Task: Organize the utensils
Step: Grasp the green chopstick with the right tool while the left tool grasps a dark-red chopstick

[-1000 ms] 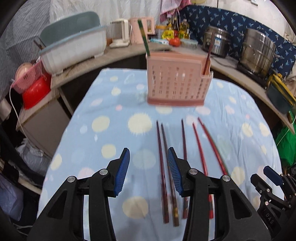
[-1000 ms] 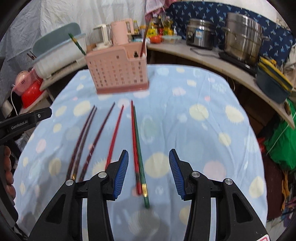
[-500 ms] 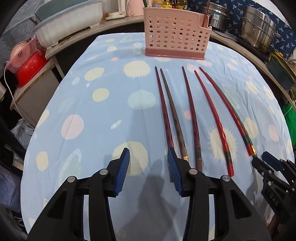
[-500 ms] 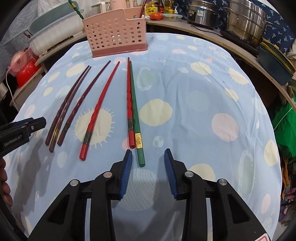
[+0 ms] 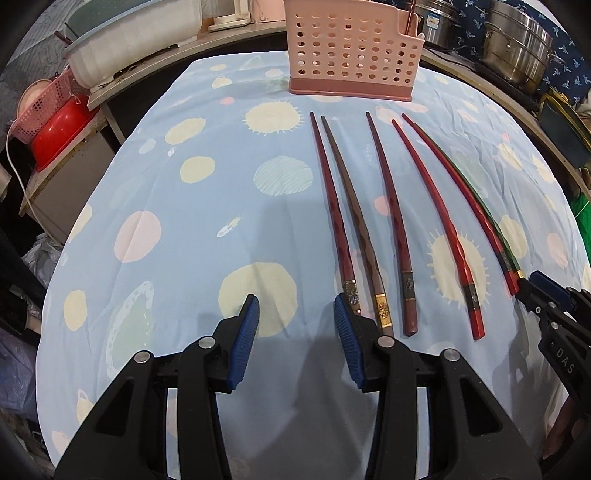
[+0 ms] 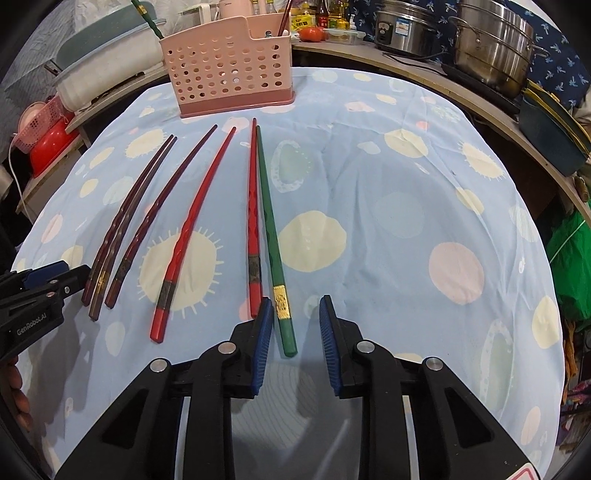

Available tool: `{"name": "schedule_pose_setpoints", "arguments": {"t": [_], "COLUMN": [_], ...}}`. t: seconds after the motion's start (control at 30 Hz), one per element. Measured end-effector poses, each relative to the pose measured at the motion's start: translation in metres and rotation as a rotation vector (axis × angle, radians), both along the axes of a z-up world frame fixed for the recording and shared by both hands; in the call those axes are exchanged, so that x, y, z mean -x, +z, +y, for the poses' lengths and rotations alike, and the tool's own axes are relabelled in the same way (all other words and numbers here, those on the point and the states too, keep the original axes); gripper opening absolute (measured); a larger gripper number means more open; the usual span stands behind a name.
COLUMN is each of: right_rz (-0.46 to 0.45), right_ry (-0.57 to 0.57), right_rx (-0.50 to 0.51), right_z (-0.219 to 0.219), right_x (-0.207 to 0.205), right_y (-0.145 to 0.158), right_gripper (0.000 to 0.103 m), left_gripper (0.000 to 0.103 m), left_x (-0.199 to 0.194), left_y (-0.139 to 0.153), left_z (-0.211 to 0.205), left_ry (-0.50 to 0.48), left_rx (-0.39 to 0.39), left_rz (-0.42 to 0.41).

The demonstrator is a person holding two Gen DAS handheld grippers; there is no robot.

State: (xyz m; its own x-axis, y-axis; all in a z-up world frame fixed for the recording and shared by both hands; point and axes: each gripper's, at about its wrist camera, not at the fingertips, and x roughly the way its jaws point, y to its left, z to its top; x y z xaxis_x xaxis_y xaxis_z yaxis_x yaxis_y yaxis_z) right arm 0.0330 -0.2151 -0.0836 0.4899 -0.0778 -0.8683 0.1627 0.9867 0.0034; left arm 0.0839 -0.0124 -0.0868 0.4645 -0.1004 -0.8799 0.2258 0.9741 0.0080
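The right gripper [image 6: 295, 308] is closing, with the thick end of the green chopstick [image 6: 272, 236] between its pads, not yet pressed. The left gripper [image 5: 296, 308] stands half open over bare tablecloth [image 5: 184, 236], its right pad beside the leftmost dark red chopstick [image 5: 332, 206]. Six chopsticks lie in a row. Behind them stands the pink utensil holder [image 6: 229, 70].

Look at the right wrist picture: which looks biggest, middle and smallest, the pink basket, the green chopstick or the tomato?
1. Pink basket, biggest.
2. Green chopstick: longer across the picture but very thin, and it lies nearer the camera, so the top two are unsure.
3. Tomato, clearly smallest, though farthest away.
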Motion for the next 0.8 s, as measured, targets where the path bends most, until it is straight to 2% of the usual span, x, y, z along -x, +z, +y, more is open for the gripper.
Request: {"name": "schedule_pose_setpoints", "arguments": {"t": [0.13,0.2,0.6,0.8], "right_rz": [-0.005,-0.005,-0.008,-0.008], "right_ry": [0.006,0.01,0.008,0.006], "right_rx": [-0.003,-0.006,-0.008,-0.011], "right_z": [0.0014,0.0022,0.0044,0.0038], "right_x": [-0.0049,-0.0057,-0.0058,-0.0057], "right_y": [-0.0008,-0.0009,-0.0018,-0.0016], "right_gripper": [0.017,0.009,0.009,0.009], "left_gripper": [0.041,0.041,0.041,0.049], "left_x": [-0.0003,-0.001,-0.0037,-0.0038], "left_y": [0.0023,0.0043,0.0069,0.0032], "left_z": [-0.0013,-0.0022,-0.0077,-0.0059], "left_ry": [-0.002,-0.004,-0.015,-0.01], "left_rx": [0.009,0.016,0.037,0.036], "left_rz": [0.003,0.002,0.003,-0.001]}}
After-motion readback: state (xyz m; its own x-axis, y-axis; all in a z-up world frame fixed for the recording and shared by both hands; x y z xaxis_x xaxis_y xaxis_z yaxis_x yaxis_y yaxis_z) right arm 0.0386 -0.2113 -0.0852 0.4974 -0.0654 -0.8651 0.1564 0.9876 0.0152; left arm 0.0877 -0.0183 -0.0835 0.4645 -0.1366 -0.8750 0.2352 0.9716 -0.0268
